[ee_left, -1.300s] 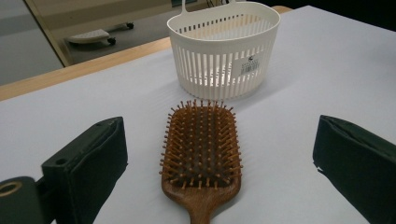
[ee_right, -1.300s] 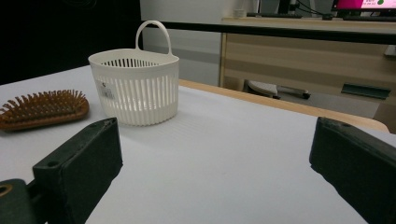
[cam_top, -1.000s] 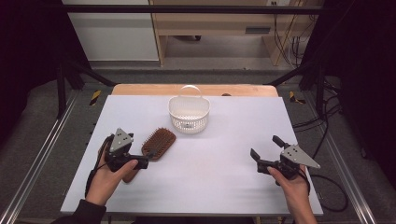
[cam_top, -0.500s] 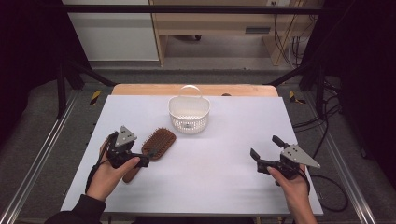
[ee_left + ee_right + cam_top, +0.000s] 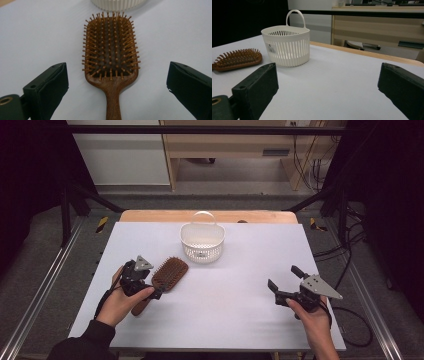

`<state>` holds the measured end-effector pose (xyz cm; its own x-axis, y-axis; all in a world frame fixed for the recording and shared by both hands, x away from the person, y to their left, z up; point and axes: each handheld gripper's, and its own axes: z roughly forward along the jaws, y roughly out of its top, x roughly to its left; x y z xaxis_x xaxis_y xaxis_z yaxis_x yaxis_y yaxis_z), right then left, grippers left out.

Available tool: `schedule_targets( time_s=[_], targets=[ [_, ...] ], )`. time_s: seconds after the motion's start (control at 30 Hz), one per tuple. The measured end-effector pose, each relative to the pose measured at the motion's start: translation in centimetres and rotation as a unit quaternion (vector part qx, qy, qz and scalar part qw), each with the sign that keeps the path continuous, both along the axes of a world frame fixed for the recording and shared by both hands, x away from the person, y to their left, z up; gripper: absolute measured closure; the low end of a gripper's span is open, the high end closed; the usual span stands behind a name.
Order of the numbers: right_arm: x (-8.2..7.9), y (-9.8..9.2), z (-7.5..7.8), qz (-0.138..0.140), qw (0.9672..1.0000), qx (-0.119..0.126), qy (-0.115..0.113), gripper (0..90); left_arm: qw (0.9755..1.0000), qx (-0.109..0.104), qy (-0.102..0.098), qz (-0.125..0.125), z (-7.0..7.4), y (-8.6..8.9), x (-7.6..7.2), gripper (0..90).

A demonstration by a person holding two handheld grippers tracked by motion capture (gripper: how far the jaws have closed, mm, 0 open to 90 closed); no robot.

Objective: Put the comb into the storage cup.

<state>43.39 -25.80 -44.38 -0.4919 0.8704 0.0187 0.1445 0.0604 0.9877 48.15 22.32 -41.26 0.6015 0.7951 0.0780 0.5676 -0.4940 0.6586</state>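
A white-topped counter (image 5: 225, 305) with a wooden far edge carries two things. A wooden hairbrush (image 5: 169, 274) lies bristles up near its left side, and a white slotted basket (image 5: 202, 241) with a loop handle stands upright beyond it, near the far edge.

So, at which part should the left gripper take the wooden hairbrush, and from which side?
Probably the handle, approached from its free end. The hairbrush lies flat, bristles up, its handle pointing toward the left gripper, whose open fingers already stand on either side. The handle is narrow and smooth; the head is wide and covered with bristles.
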Motion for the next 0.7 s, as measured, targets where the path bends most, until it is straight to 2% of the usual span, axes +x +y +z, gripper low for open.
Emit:
schedule_targets(
  time_s=[0.27, 0.47, 0.7],
  targets=[
    [0.0, 0.0, 0.0, 0.003, 1.0000, -0.002, 0.003, 3.3, 0.9994, 0.025, 0.020, 0.011, -0.8, -0.1, 0.7, 5.2],
    [0.0, 0.0, -0.1, 0.004, 1.0000, -0.002, 0.006, 3.4, 0.9987, 0.029, 0.037, 0.021, -1.4, 0.4, 1.1, 5.8],
    [0.1, 0.1, -0.1, 0.006, 0.9999, -0.003, 0.009, 3.5, 0.9967, 0.038, 0.069, 0.021, -2.3, 0.7, 1.4, 8.1]
  ],
)
